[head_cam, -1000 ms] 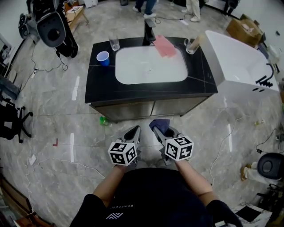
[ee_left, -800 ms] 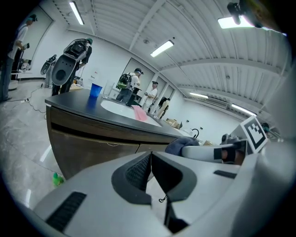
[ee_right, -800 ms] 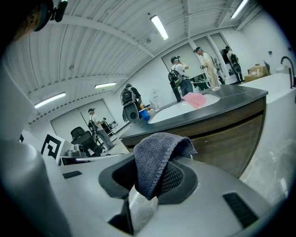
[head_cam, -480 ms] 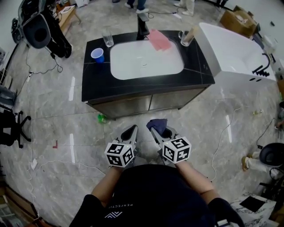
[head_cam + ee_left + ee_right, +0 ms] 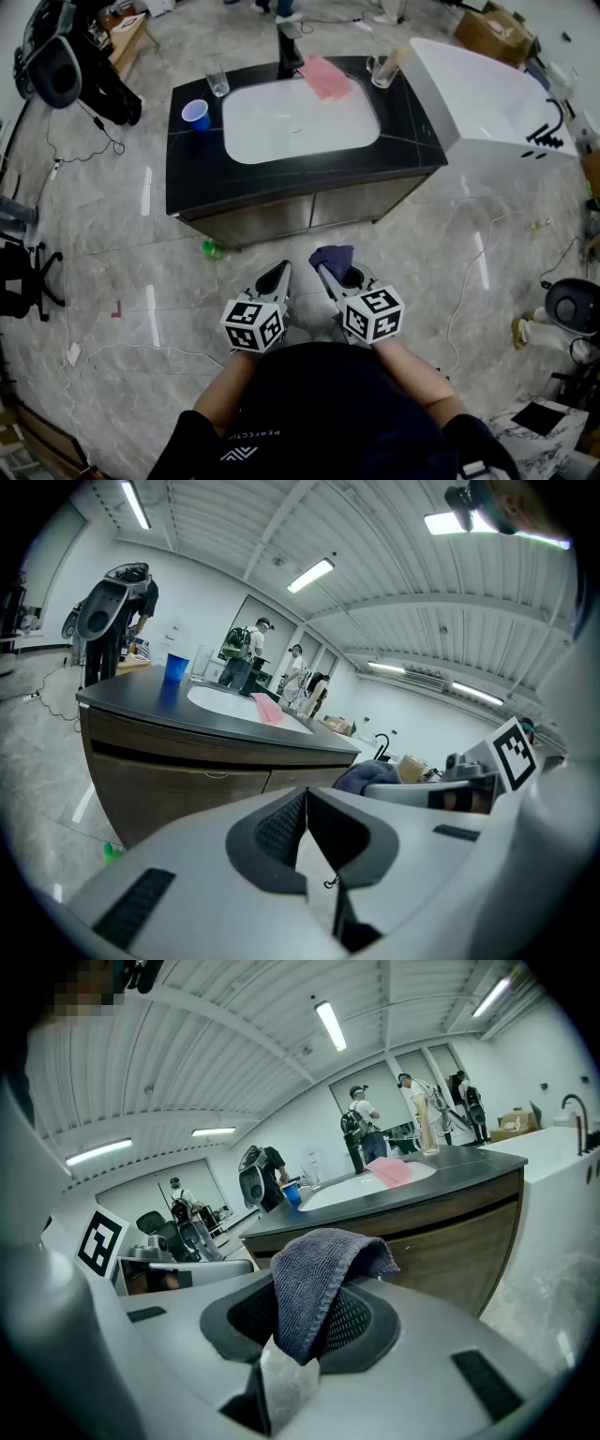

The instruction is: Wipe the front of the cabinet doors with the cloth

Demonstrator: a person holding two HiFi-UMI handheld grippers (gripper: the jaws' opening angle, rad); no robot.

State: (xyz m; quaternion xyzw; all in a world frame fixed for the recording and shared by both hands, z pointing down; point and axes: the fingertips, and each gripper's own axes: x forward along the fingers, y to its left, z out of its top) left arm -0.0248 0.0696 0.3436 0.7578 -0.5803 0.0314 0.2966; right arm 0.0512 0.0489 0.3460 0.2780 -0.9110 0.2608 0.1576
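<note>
1. Cloth, dark grey-blue and looped in texture, was clamped between the jaws of the right hand-held gripper. Its folded end draped over the jaw tips.
2. In the head view, the cloth hung in front of the cabinet, apart from the doors and over the marble floor.
3. The left hand-held gripper was also in front of the cabinet, just beside the right one. Its jaws met at the tips with nothing between them.
4. The cabinet showed two brown doors side by side under a black tabletop that held a white sink.
5. On top of the cabinet, a blue cup stood at the sink's left with a clear glass behind it. A pink rag lay at the sink's far edge, beside a dark tap.
6. A small green thing lay on the floor near the cabinet's front left corner.
7. A white bathtub stood against the cabinet's right side.
</note>
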